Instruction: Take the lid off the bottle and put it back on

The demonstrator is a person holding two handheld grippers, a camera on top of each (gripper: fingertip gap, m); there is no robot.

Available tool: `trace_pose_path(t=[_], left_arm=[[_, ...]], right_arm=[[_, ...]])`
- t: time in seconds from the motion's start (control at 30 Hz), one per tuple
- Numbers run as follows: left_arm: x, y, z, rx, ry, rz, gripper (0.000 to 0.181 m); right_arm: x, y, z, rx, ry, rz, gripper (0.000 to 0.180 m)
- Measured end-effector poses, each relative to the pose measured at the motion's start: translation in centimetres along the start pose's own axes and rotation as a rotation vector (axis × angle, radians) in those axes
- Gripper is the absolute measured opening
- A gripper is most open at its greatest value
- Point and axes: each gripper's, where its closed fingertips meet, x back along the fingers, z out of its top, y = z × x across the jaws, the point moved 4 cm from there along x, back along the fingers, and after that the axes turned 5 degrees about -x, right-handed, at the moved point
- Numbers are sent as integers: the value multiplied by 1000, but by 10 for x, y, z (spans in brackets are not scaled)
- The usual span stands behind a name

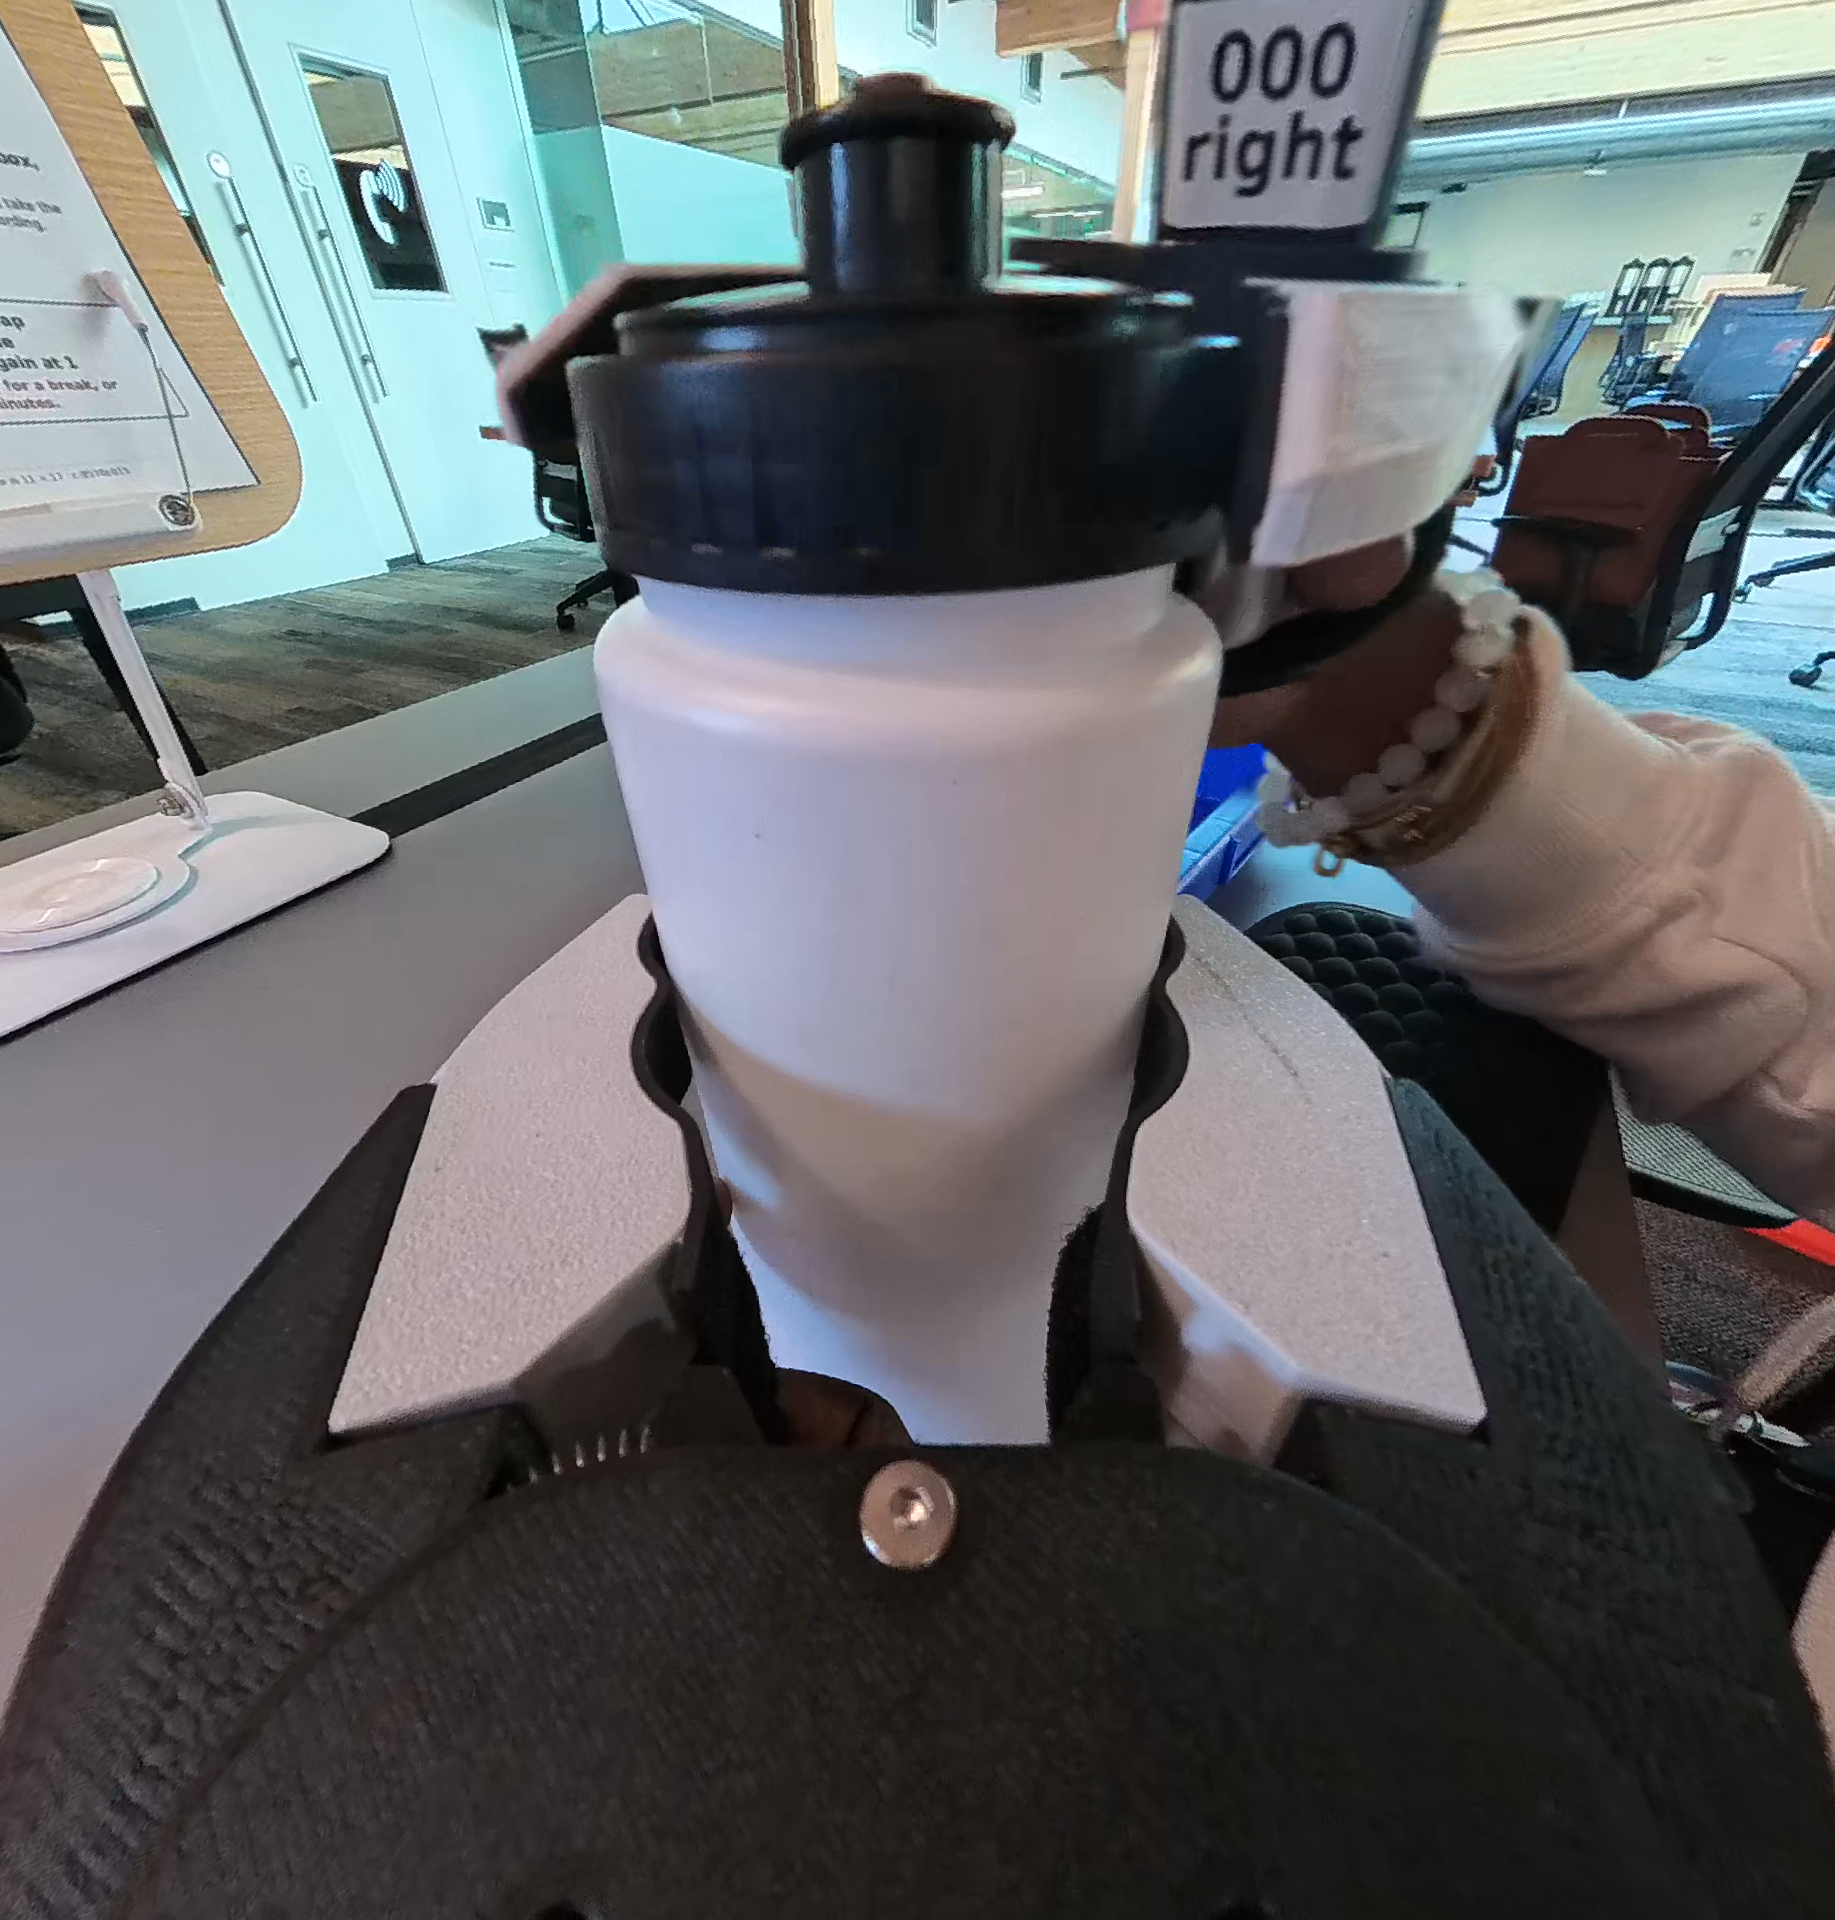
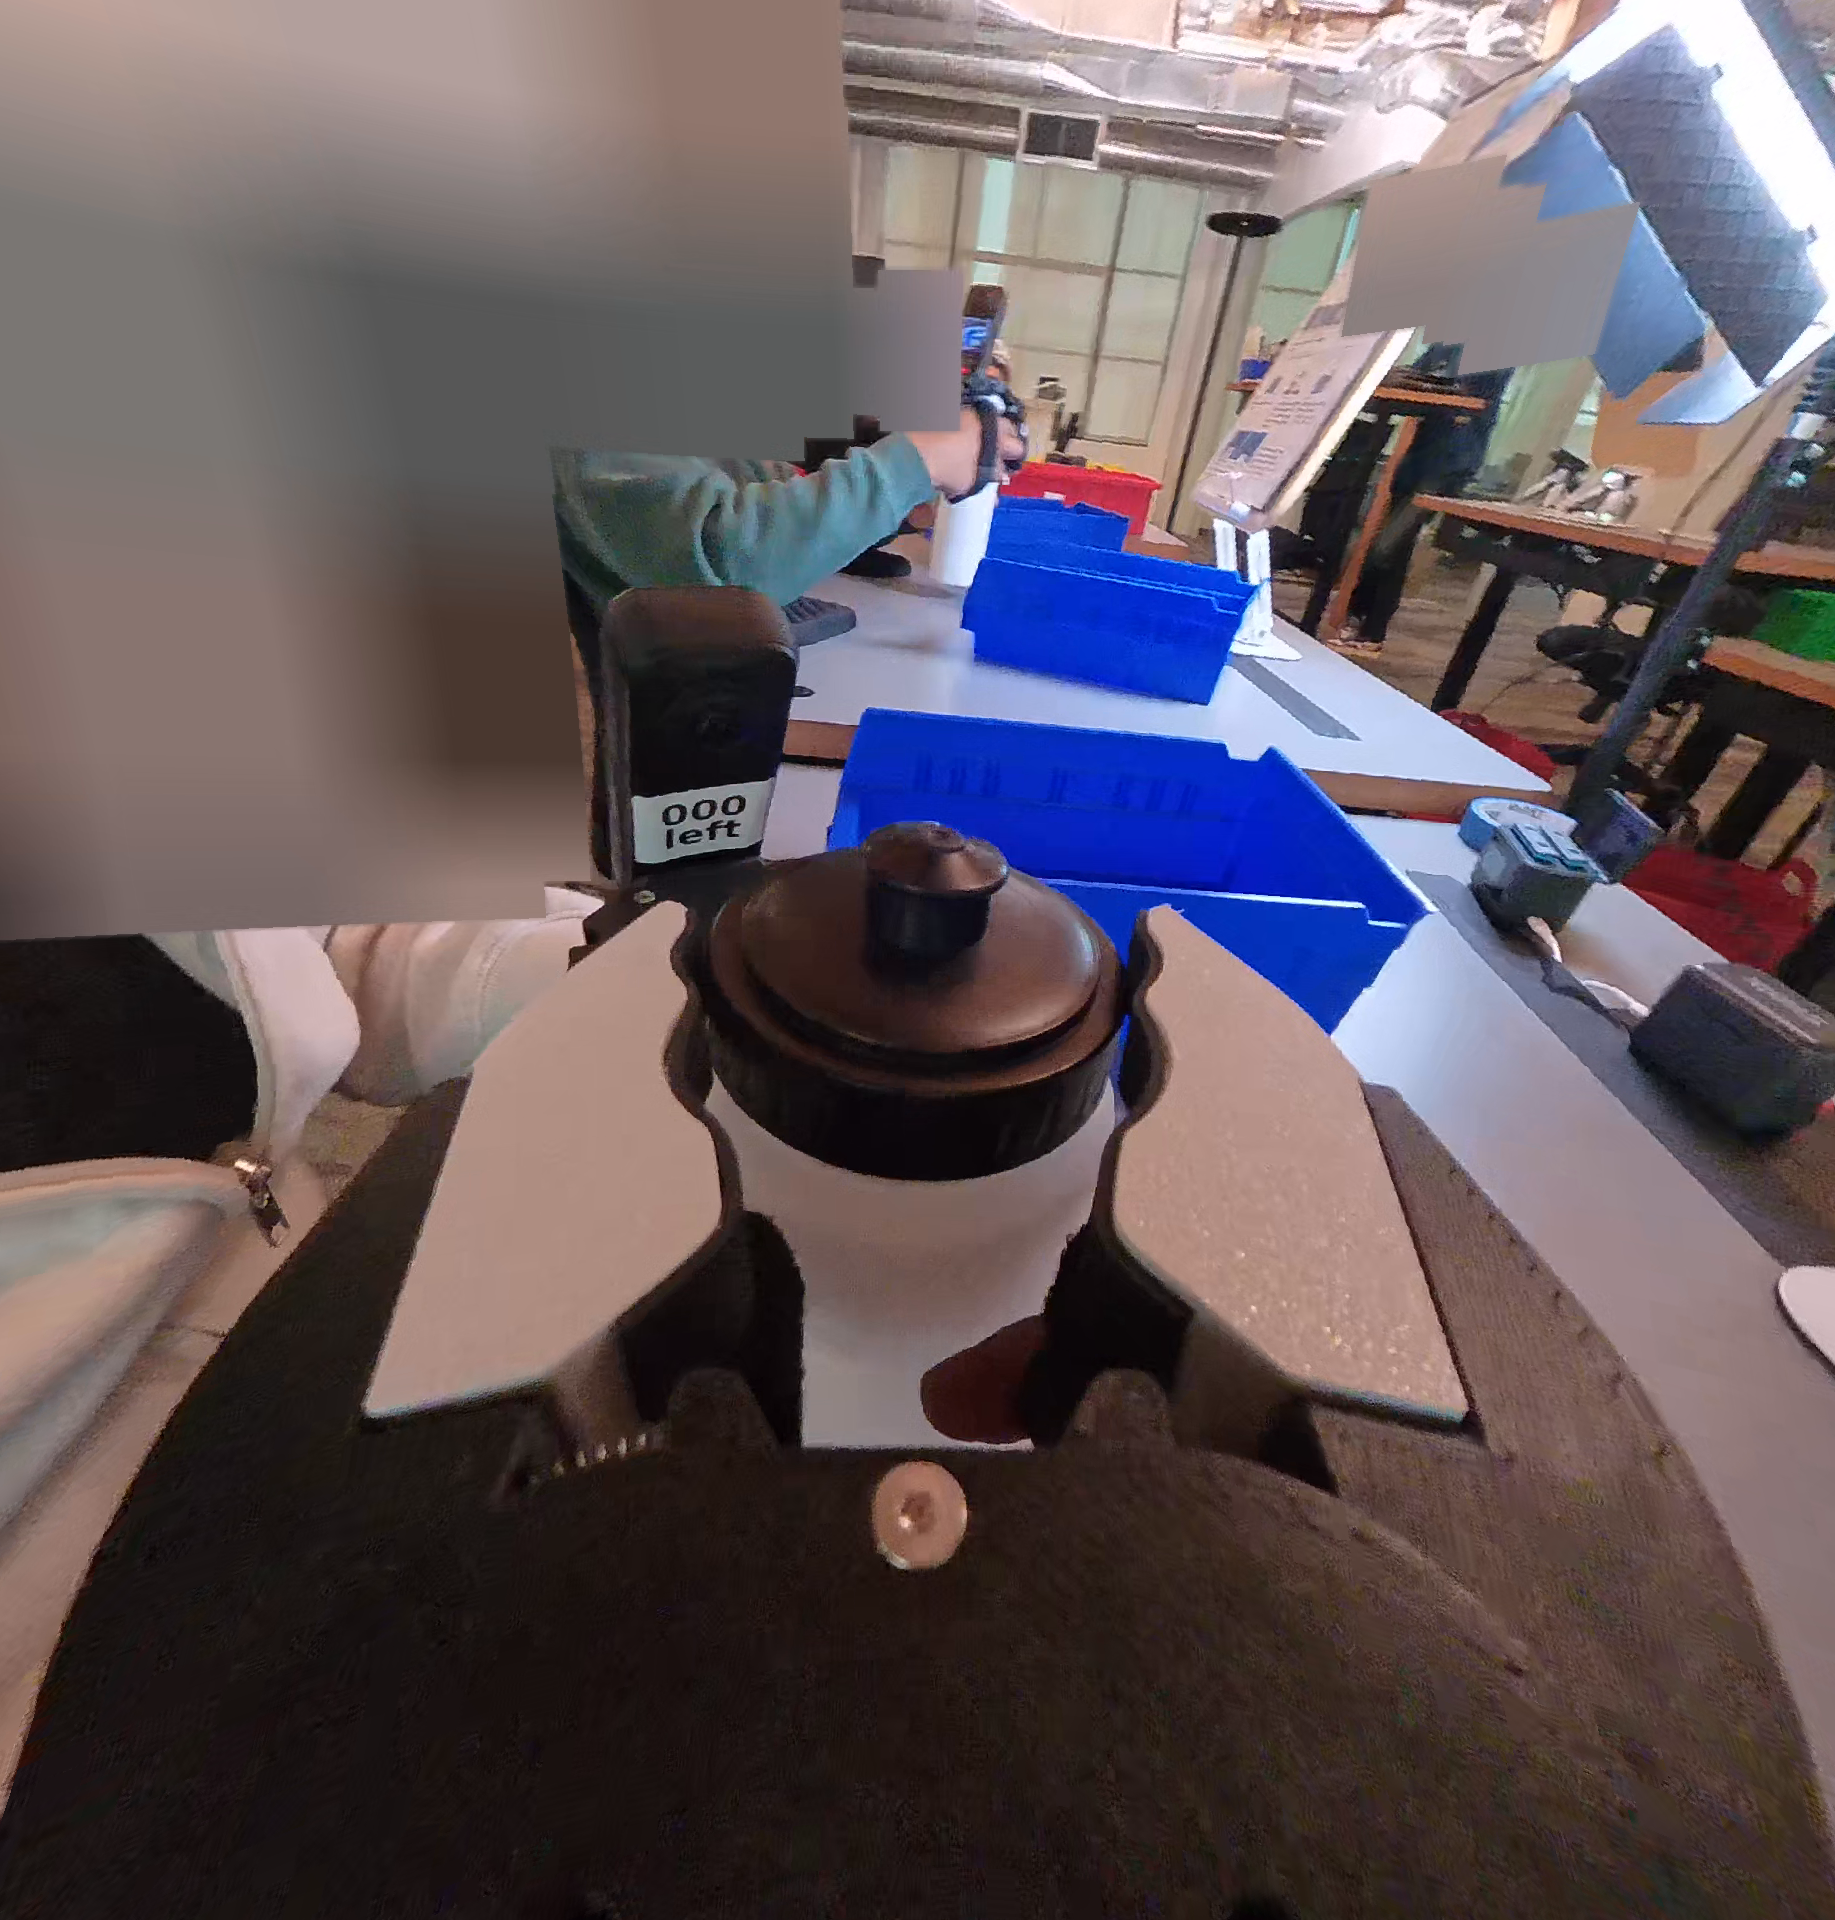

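A white bottle (image 1: pixel 892 883) with a black push-pull lid (image 1: pixel 882 447) stands upright in my left gripper (image 1: pixel 908 987), which is shut on the bottle's lower body. The lid sits on the bottle's neck. My right gripper (image 2: pixel 918 966) is shut on the lid (image 2: pixel 908 1029), one dark pad on each side of its ribbed rim. In the left wrist view a white finger of the right gripper (image 1: pixel 1380 405) reaches the lid from the right. The bottle's white shoulder (image 2: pixel 913 1226) shows under the lid. The bottle's bottom is hidden.
A grey table (image 1: pixel 165 1143) holds a sign stand (image 1: pixel 92 312) at the left. Blue bins (image 2: pixel 1121 831) stand behind the bottle. A black box (image 2: pixel 1744 1049) and a tape roll (image 2: pixel 1495 821) lie at the right. Another person's green sleeve (image 2: pixel 747 520) is farther back. Office chairs (image 1: pixel 1619 540) stand beyond. One gripper's finger ends stand about 8 cm off the other's.
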Motion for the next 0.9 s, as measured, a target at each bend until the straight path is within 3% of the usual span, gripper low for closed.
trace_pose_path(t=[0.17,0.3,0.37,0.47,0.57,0.7,0.8,0.9], left_arm=[[0,1,0,-2,-1,4,86],[0,3,0,-15,2,4,86],[1,3,0,-11,7,7,86],[-1,1,0,0,2,-4,86],[0,2,0,-2,4,-9,86],[0,1,0,1,4,-15,86],[0,1,0,0,4,-11,86],[0,0,0,0,-3,8,86]], right_arm=[[1,-7,-5,-129,14,-413,77],[-2,-15,-4,-85,-58,-688,77],[-2,-14,-5,-63,-105,-648,80],[-6,-18,-2,-68,-122,-331,109],[4,-5,0,-10,-117,-126,102],[6,-2,9,58,-58,67,73],[4,-3,7,45,-68,85,70],[4,-4,6,25,-38,-83,70]])
